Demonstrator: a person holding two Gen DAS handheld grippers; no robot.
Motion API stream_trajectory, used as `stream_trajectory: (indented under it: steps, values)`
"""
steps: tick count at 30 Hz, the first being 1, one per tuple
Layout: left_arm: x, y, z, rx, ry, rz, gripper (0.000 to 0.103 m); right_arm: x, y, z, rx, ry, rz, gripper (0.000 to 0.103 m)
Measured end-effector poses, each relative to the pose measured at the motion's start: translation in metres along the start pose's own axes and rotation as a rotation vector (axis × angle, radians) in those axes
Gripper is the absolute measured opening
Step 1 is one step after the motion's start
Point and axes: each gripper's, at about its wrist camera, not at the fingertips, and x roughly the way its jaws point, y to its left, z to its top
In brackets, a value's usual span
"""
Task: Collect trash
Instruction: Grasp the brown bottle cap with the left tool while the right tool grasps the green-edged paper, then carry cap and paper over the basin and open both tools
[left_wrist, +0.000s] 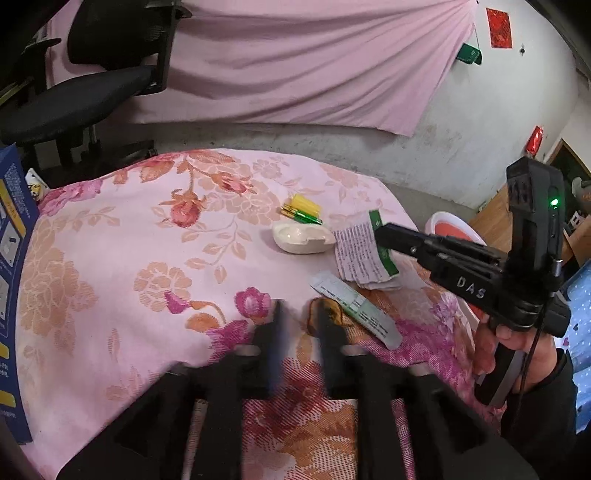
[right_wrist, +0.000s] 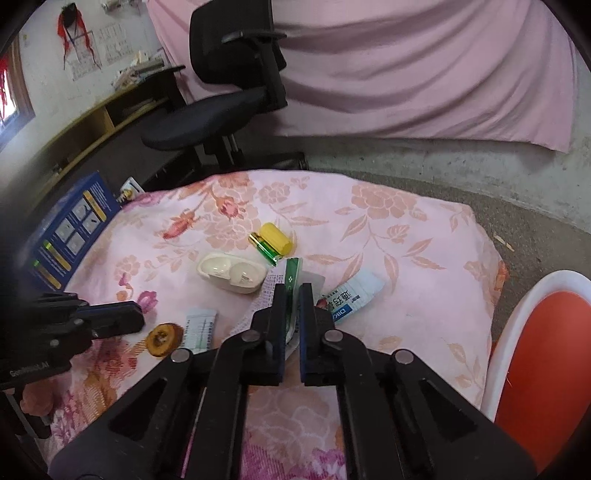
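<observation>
Leaflet (right_wrist: 291, 280) sits clenched in right tongs (right_wrist: 291, 291); left tongs (left_wrist: 297, 314) released nearby.

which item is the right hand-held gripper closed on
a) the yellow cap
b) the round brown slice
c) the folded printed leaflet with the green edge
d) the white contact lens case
c: the right hand-held gripper has its fingers pinched on the leaflet, while the cap, case and brown slice lie untouched on the floral cloth.
</observation>
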Motion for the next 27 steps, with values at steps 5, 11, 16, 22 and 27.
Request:
stream_trajectory:
  steps: [5,11,16,22,27]
  values:
    - [0.010,-0.008,0.003,0.027,0.028,0.002,0.039,-0.017,0.001,-0.003,0.005,-0.067,-0.015,0.026]
    - [0.027,-0.028,0.003,0.139,0.070,0.109,0.025,-0.027,-0.003,-0.005,0.003,-0.102,-0.010,0.026]
    - [0.025,-0.032,-0.001,0.170,0.053,0.109,0.018,-0.036,-0.003,-0.007,0.004,-0.142,-0.001,0.026]
    - [-0.019,-0.040,0.004,0.136,-0.204,0.066,0.018,-0.074,0.003,-0.014,-0.012,-0.296,-0.015,0.026]
    - [-0.061,-0.082,0.013,0.182,-0.479,0.043,0.018,-0.133,0.010,-0.024,-0.055,-0.550,-0.097,0.026]
